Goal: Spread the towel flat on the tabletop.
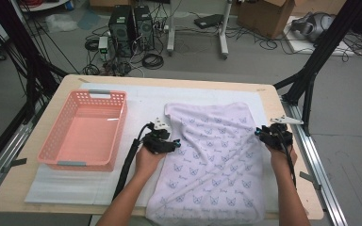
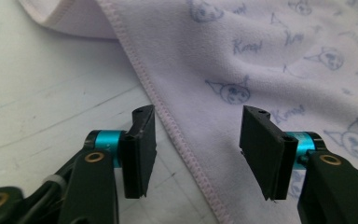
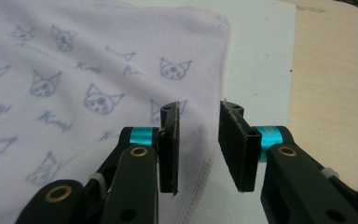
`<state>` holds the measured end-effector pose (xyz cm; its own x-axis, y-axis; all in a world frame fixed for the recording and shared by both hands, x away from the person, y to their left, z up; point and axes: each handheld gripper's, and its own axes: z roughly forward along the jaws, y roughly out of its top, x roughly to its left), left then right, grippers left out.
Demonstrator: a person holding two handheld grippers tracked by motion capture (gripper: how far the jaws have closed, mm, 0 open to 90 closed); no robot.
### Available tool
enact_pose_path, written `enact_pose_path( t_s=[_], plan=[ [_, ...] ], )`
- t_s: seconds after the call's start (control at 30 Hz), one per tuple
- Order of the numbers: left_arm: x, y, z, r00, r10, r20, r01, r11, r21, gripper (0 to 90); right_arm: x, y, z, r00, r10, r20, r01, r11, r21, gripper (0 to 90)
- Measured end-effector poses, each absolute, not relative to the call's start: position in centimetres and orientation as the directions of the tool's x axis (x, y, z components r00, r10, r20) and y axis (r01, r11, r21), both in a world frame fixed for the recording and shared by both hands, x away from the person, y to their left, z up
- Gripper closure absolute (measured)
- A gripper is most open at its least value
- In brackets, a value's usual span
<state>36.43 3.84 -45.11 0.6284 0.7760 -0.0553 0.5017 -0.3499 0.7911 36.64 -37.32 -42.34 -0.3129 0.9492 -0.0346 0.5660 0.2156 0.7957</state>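
Both claws, left claw [image 2: 193,149] and right claw [image 3: 198,147], are straddling the pale lilac cat-printed fleece cloth's [image 1: 212,155] side hems, part-open, gripping nothing; they should be closing squarely over the stitching.

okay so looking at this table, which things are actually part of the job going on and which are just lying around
In use:
printed cloth, spread flat on the table
left gripper, jaws open astride its hemmed edge
right gripper, jaws open at the opposite edge

Lying about:
pink basket, empty
computer towers
cardboard box
cables on the floor
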Motion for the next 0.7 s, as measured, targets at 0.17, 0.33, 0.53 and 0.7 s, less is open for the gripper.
enact_pose_path(
  t_s=[0.17, 0.33, 0.53, 0.7],
  plan=[
    [36.4, 3.9, -44.8, 0.628, 0.777, -0.035, 0.496, -0.366, 0.787, 86.1, 35.4, -37.5, -42.4, -0.338, 0.941, -0.004, 0.558, 0.204, 0.804, 67.1],
    [37.2, 7.5, -44.5, 0.435, 0.899, -0.049, 0.554, -0.224, 0.802, 86.5, 34.3, -36.9, -42.1, -0.394, 0.919, 0.007, 0.538, 0.225, 0.812, 65.7],
    [37.1, 9.5, -44.6, 0.372, 0.924, -0.087, 0.561, -0.149, 0.815, 86.5, 32.7, -35.8, -42.6, -0.451, 0.891, 0.052, 0.537, 0.224, 0.813, 60.0],
    [37.2, 9.7, -44.9, 0.397, 0.909, -0.128, 0.564, -0.132, 0.815, 86.5, 32.0, -34.1, -44.3, -0.535, 0.844, 0.032, 0.573, 0.334, 0.748, 61.2]
  ],
)
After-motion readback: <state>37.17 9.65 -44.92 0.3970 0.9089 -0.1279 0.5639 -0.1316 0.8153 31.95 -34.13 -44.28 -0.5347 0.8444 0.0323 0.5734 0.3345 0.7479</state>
